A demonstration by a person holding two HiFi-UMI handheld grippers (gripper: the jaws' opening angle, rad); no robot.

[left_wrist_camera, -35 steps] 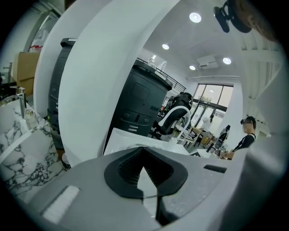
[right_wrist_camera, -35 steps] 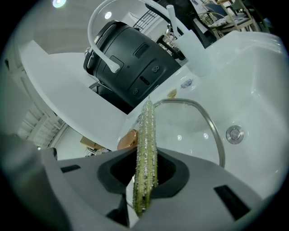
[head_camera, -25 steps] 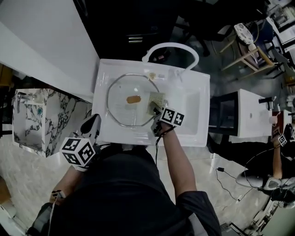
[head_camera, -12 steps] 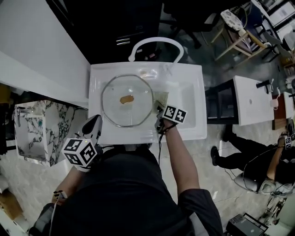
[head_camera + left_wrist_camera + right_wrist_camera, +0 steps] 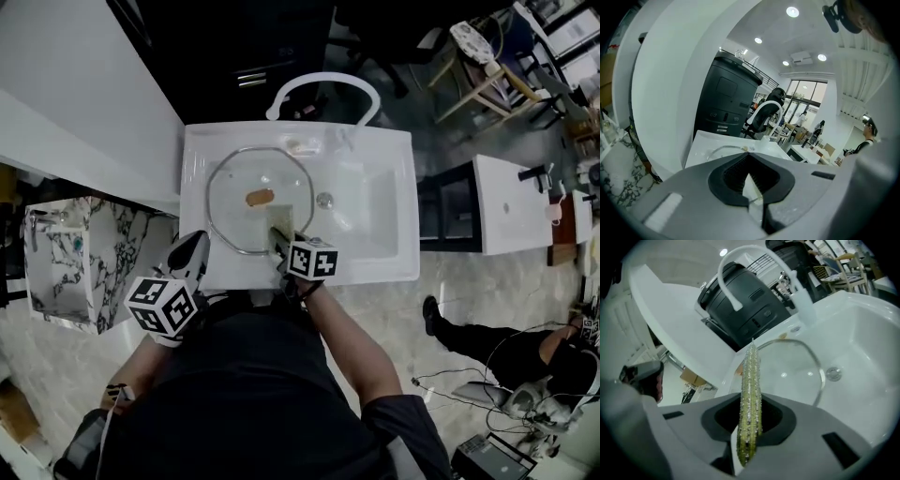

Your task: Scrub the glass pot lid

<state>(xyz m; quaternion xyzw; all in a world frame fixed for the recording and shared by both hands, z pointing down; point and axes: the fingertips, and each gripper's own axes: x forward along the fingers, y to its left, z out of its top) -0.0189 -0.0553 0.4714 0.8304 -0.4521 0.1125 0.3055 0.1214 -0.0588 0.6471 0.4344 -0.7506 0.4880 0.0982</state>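
The round glass pot lid (image 5: 234, 220) lies flat in the left half of the white sink (image 5: 394, 234), its brown knob (image 5: 259, 197) in the middle. My right gripper (image 5: 279, 242) is shut on a green scrub sponge (image 5: 281, 223), which rests on the lid's near right part. In the right gripper view the sponge (image 5: 751, 394) stands on edge between the jaws, with the lid (image 5: 787, 373) beyond it. My left gripper (image 5: 192, 247) hangs outside the sink's front left corner, away from the lid. Its jaws (image 5: 752, 187) are shut with nothing between them.
A white arched faucet (image 5: 323, 89) stands at the sink's back edge, and the drain (image 5: 324, 200) lies right of the lid. A white counter (image 5: 75, 103) and a marble-patterned stand (image 5: 66, 253) are on the left. On the floor at the right sits a person (image 5: 487, 337).
My right gripper has carried the sponge leftward, from the lid's right edge to its near part. The left gripper has stayed in place.
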